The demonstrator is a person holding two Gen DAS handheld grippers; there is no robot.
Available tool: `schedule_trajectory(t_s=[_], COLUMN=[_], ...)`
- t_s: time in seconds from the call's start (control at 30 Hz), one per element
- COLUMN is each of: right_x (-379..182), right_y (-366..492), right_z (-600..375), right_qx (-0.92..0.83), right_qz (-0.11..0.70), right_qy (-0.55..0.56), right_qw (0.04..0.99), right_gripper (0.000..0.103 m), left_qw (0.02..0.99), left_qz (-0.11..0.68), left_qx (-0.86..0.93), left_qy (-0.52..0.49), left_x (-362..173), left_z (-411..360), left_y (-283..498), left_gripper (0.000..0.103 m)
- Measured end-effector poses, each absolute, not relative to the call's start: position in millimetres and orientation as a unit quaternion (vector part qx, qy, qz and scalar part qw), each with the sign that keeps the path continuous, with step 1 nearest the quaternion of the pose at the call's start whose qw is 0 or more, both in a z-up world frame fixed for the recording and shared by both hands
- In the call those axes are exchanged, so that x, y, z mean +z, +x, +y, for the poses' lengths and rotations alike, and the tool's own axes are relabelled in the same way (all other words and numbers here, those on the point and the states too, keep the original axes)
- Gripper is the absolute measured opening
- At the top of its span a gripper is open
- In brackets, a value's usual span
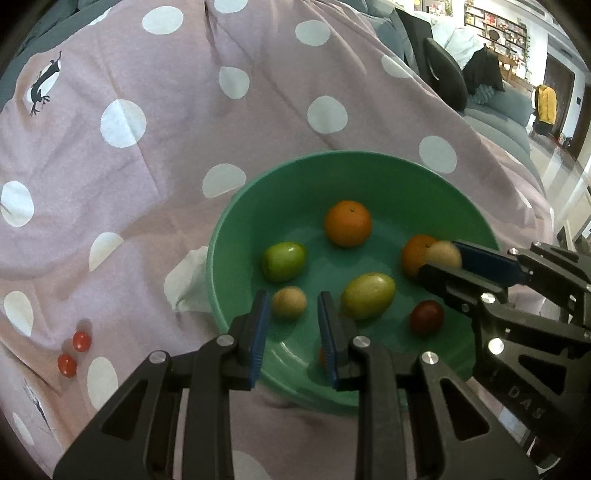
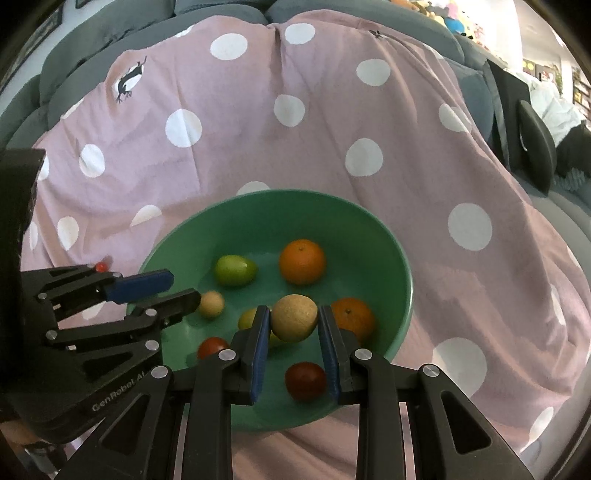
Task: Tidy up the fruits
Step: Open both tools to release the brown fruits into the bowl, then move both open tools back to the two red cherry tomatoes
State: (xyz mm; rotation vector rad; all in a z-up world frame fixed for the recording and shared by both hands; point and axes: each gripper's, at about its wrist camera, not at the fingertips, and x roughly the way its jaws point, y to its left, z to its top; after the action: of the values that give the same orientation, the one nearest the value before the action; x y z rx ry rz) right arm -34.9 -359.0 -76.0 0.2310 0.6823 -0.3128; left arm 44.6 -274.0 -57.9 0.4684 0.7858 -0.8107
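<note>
A green bowl (image 1: 236, 229) (image 2: 402, 280) sits on a pink dotted cloth. It holds two oranges (image 1: 348, 223) (image 1: 415, 254), a green fruit (image 1: 283, 261), a yellow-green fruit (image 1: 367, 295), a dark red tomato (image 1: 426, 316) and a small tan fruit (image 1: 289, 302) (image 2: 211, 303). My right gripper (image 2: 293, 308) (image 1: 439, 255) hovers over the bowl's right side, shut on a larger tan fruit (image 2: 294, 317). My left gripper (image 1: 293, 295) (image 2: 186, 285) is over the near left of the bowl. Its jaws are drawn in to a narrow gap and grip nothing. The small tan fruit lies just past its tips.
Two cherry tomatoes (image 1: 81, 340) (image 1: 67, 364) lie on the cloth (image 1: 147, 166), left of the bowl. A crumpled white tissue (image 1: 184, 277) touches the bowl's left rim. The cloth covers a grey sofa (image 2: 110, 29). Dark cushions (image 1: 443, 70) lie at the far right.
</note>
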Motion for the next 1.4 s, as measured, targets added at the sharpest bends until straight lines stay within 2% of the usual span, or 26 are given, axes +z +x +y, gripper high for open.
schedule_trajectory(t_s=[0.07, 0.13, 0.27, 0.33, 0.37, 0.57, 0.63, 1.03, 1.4], right_x=[-76.3, -76.6, -75.0, -72.8, -72.0, -64.9, -61.4, -40.8, -38.1], right_y=[-35.7, -35.9, -38.1, -41.0, -42.6, -49.0, -51.0, -50.3, -28.4], right_z=[-358.1, -357.0, -356.5, -355.6, -354.7, -346.0, -340.8, -290.4, -230.5], right_qx=[-0.153, -0.151, -0.159, -0.16, -0.161, -0.159, -0.156, -0.11, -0.029], right_qz=[0.333, 0.335, 0.334, 0.33, 0.328, 0.321, 0.317, 0.305, 0.32], right_qy=[0.111, 0.109, 0.103, 0.102, 0.1, 0.087, 0.082, 0.041, 0.019], right_qw=[0.924, 0.923, 0.923, 0.925, 0.925, 0.93, 0.932, 0.945, 0.947], right_gripper=[0.028, 0.028, 0.029, 0.029, 0.029, 0.03, 0.03, 0.03, 0.03], left_qw=[0.82, 0.824, 0.839, 0.85, 0.856, 0.88, 0.887, 0.925, 0.939], left_qz=[0.366, 0.358, 0.333, 0.319, 0.31, 0.268, 0.257, 0.232, 0.267], left_qx=[-0.38, -0.38, -0.364, -0.348, -0.341, -0.31, -0.301, -0.25, -0.183], left_qy=[0.22, 0.22, 0.231, 0.234, 0.235, 0.238, 0.238, 0.168, 0.114], left_x=[-56.8, -54.2, -46.9, -43.4, -40.9, -27.5, -23.8, 3.4, 0.4], left_z=[-273.6, -273.1, -268.9, -264.0, -260.7, -240.0, -233.6, -162.3, -80.8], left_y=[43.3, 39.5, 32.8, 30.7, 29.1, 19.7, 16.5, 9.0, 21.3], left_gripper=[0.033, 0.048, 0.057, 0.072, 0.074, 0.077, 0.082, 0.084, 0.086])
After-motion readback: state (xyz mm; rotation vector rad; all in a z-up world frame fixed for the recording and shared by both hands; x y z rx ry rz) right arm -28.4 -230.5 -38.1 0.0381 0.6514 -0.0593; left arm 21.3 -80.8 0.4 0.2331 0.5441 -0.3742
